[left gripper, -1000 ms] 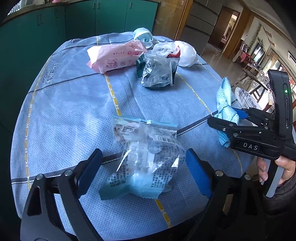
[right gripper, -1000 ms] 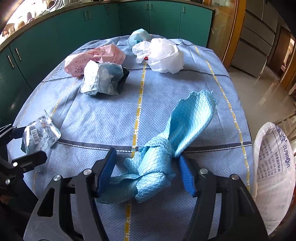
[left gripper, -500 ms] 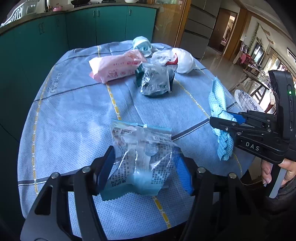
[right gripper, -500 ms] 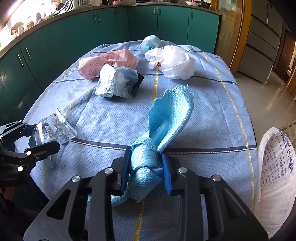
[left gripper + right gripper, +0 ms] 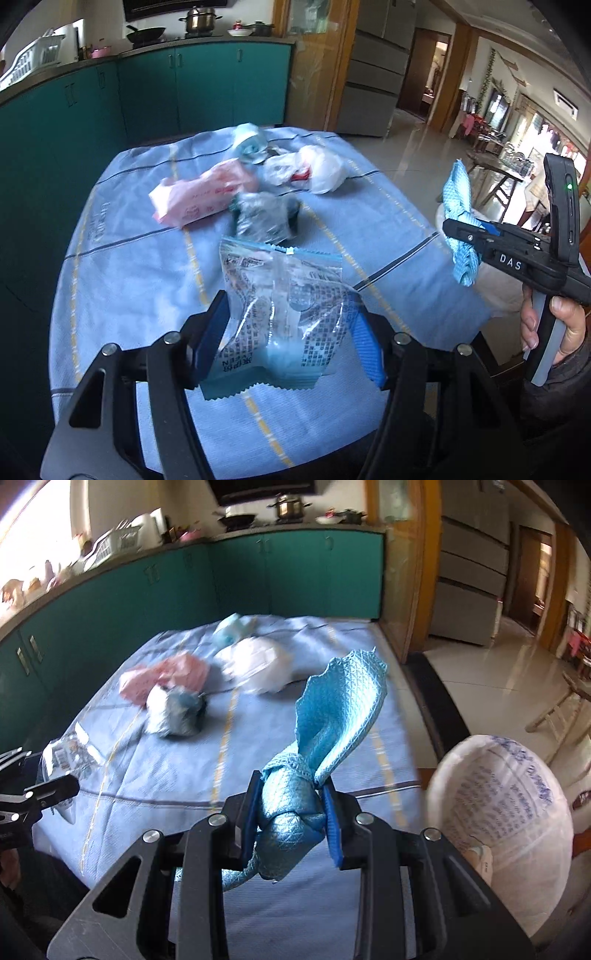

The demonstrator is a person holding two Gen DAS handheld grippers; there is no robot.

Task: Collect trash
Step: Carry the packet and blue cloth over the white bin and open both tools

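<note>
My left gripper [image 5: 290,332] is shut on a clear plastic wrapper [image 5: 284,295] with printed text and holds it above the near edge of the table [image 5: 129,266]. My right gripper [image 5: 291,812] is shut on a knotted blue cloth [image 5: 332,723] and holds it up above the table's right side; the cloth also shows in the left wrist view [image 5: 460,221]. The wrapper also shows at the left of the right wrist view [image 5: 68,755].
On the blue tablecloth lie a pink packet [image 5: 203,195], a crumpled dark wrapper [image 5: 264,218], a white plastic bag [image 5: 314,170] and a pale blue item [image 5: 249,144]. An open white sack [image 5: 513,819] stands right of the table. Green cabinets [image 5: 166,96] run behind.
Both grippers closed, the left on the wrapper and the right on the cloth, and lifted them off the table. Both cameras now look higher and further into the room.
</note>
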